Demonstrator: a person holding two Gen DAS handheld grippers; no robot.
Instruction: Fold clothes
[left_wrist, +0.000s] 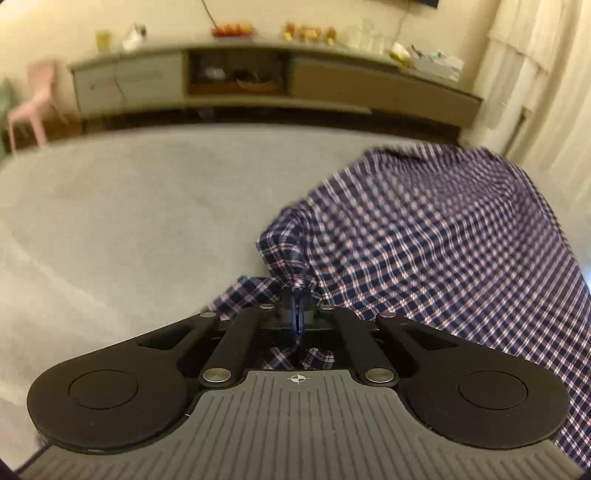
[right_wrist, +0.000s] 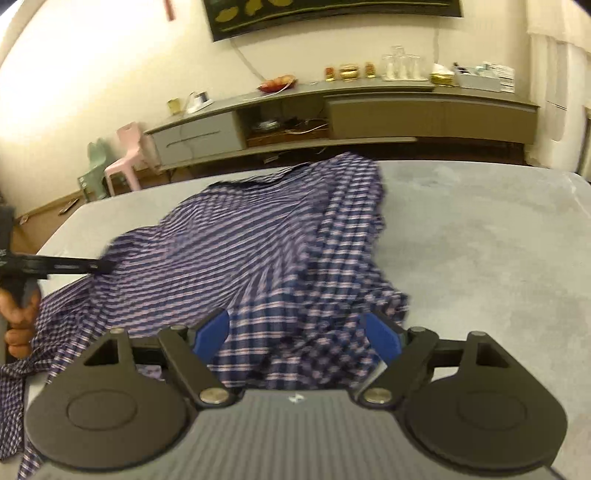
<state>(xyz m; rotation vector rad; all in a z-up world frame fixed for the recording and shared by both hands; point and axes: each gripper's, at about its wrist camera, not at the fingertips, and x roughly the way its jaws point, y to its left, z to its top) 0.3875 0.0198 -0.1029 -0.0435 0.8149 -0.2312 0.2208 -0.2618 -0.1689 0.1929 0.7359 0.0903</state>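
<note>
we keep the left gripper (left_wrist: 297, 295) clamped on a bunched edge of the plaid shirt (left_wrist: 424, 236) and draw it taut, while the right gripper (right_wrist: 297, 338), jaws wide apart over the near hem, should bite a single layer. the shirt lies rumpled on the grey bed (right_wrist: 480, 240), toward twelve o'clock; a long sideboard (right_wrist: 424, 110) lines the far wall, a pink chair (right_wrist: 127, 158) at ten.

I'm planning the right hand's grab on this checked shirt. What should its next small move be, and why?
Probably lower the right gripper a little onto the shirt and close. Its jaws stand wide with cloth under them but nothing pinched, while the left gripper is shut on a bunched bit of fabric, lifting it off the bed. A second grip would let both hands spread it.
</note>
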